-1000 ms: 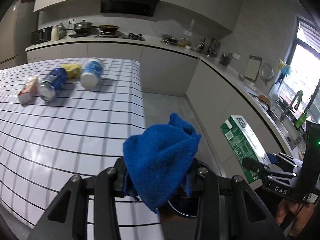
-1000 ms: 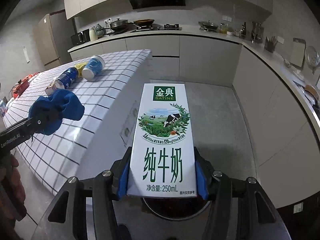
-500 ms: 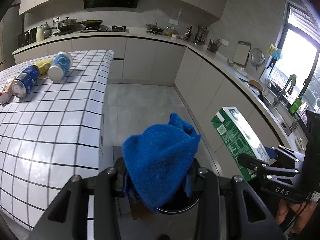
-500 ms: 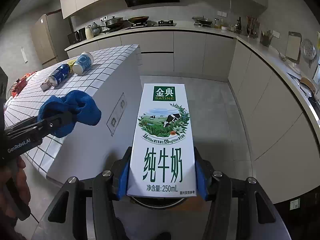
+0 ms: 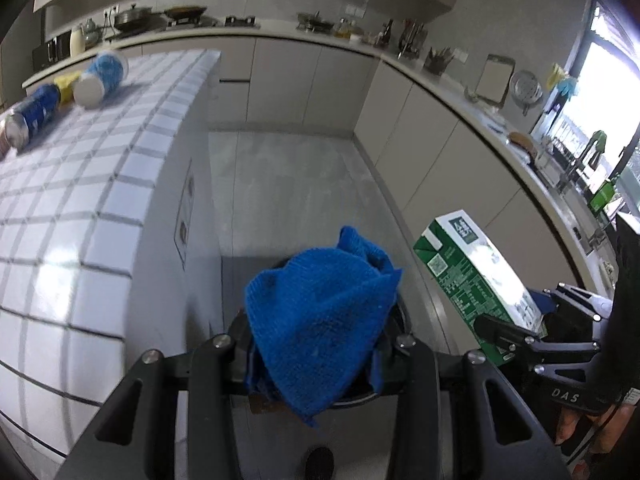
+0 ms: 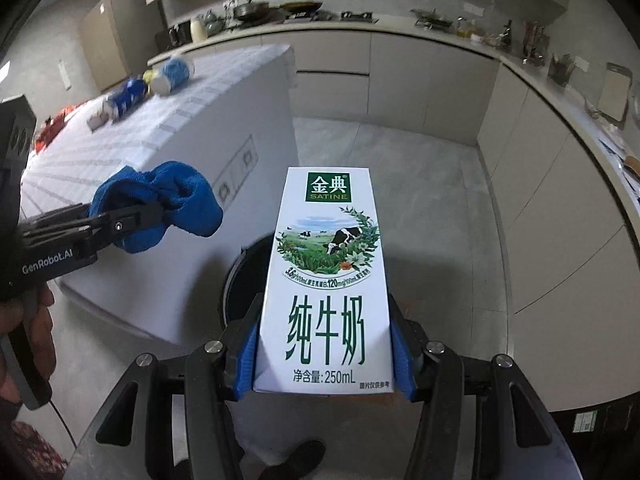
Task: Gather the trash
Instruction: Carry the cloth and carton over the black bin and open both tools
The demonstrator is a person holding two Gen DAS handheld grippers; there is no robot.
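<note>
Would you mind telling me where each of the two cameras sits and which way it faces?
Left wrist: on the left gripper, tilted down over a dark bin; holds the blue cloth; right gripper in view.
Right wrist: on the right gripper, tilted down at that bin; grips the milk carton; person's hand shows.
Shared: cloth, carton, bin, tiled counter.

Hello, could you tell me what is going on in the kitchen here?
A person is collecting trash with two handheld grippers. The left gripper is shut on a blue cloth, and the right gripper on a milk carton. Both hang over a dark round bin on the floor beside the tiled island, where cans lie.
</note>
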